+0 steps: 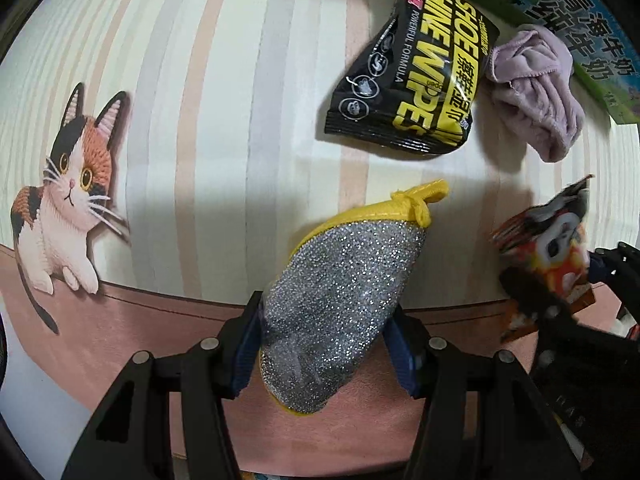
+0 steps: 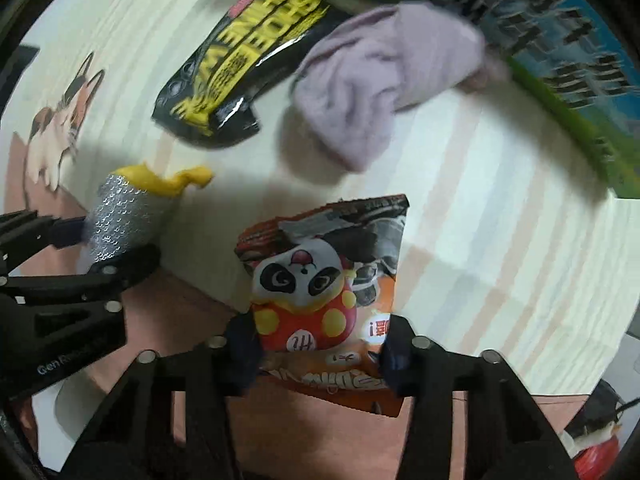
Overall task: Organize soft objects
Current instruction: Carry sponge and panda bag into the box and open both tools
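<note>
Squeezing in visibly at its waist, the glittery scrub pad (image 1: 340,304) sits clamped between the left gripper (image 1: 324,344) jaws, its yellow loop (image 1: 420,200) pointing away over the striped surface (image 1: 200,120); it looks light, spongy and springy, so a hold across the thick middle seems safer than the thin trimmed edge. Beside it, the right gripper (image 2: 320,356) has its jaws closed on the lower part of the panda snack packet (image 2: 328,280), which is probably light, crinkly and slick, likely to slip unless pinched across the filled body. Farther off lie the shoe wipes pack (image 1: 408,76) and, touching it, the crumpled lilac cloth (image 1: 536,88), limp and best gathered at a fold. A green carton (image 1: 592,40) borders them.
</note>
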The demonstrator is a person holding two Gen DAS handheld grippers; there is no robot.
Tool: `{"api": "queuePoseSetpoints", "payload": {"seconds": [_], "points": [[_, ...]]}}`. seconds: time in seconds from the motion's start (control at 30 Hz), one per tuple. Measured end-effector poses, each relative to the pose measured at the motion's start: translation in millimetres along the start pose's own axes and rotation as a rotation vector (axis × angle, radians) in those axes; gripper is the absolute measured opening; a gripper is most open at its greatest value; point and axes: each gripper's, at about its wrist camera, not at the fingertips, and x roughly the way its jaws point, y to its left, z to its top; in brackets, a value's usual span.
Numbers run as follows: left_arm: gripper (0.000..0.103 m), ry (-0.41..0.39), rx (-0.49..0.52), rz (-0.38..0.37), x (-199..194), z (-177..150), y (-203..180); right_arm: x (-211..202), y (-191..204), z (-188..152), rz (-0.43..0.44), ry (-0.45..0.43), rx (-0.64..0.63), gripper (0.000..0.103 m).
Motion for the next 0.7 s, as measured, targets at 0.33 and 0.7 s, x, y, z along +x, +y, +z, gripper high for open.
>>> {"api": "queuePoseSetpoints", "payload": {"seconds": [0.33,0.7], "points": [[0.053,-0.185,-0.015,-0.129,-96,-13,-39,-81,-55,-22,0.364,-0.132,0.223,0.045],[0.053,-0.29,0.045,-0.32,-226,138,-97,-228,-147,53,0.43,-0.415,0.382,0.045]]}}
